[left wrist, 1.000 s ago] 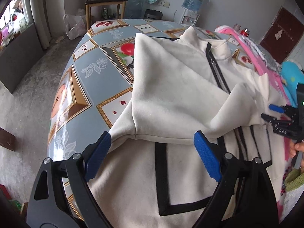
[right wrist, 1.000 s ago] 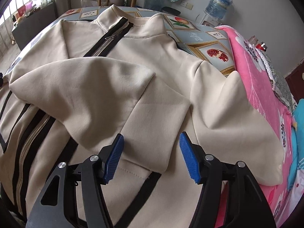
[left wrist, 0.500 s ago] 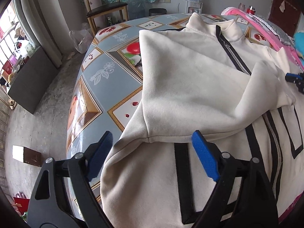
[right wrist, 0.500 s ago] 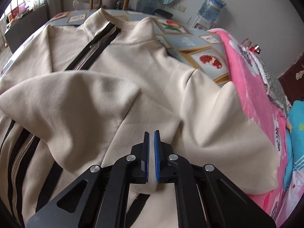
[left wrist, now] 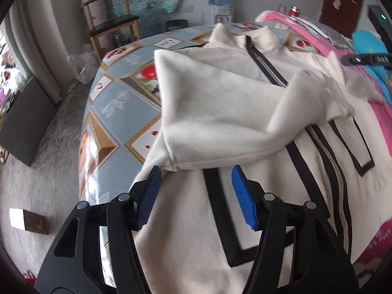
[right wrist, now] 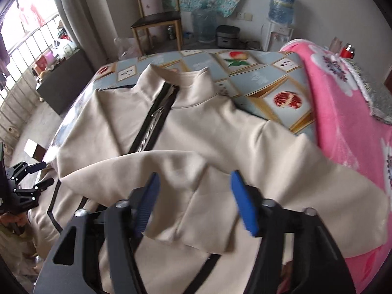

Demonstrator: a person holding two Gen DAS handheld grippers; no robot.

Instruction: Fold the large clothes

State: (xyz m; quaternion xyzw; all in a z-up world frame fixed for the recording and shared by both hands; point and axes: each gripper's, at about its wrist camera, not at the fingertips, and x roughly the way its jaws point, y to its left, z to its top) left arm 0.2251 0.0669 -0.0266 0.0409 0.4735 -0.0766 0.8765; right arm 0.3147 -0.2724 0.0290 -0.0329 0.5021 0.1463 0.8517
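With both claws spread and holding nothing, the left gripper (left wrist: 196, 191) hovers just short of the folded left sleeve's (left wrist: 220, 127) seam corner, while the right gripper (right wrist: 193, 196) hangs over the right sleeve's cuff (right wrist: 186, 220). Beyond them the cream jacket (right wrist: 117, 127) lies face up on the fruit-print table (left wrist: 117, 112), collar away, zip axis running straight ahead. Its thick, matte fleece with black banding will likely hold a crease. A pink blanket (right wrist: 348, 127) borders the right.

Cream jacket (right wrist: 220, 132) — black stripes; blue fruit-print tablecloth (left wrist: 117, 112).
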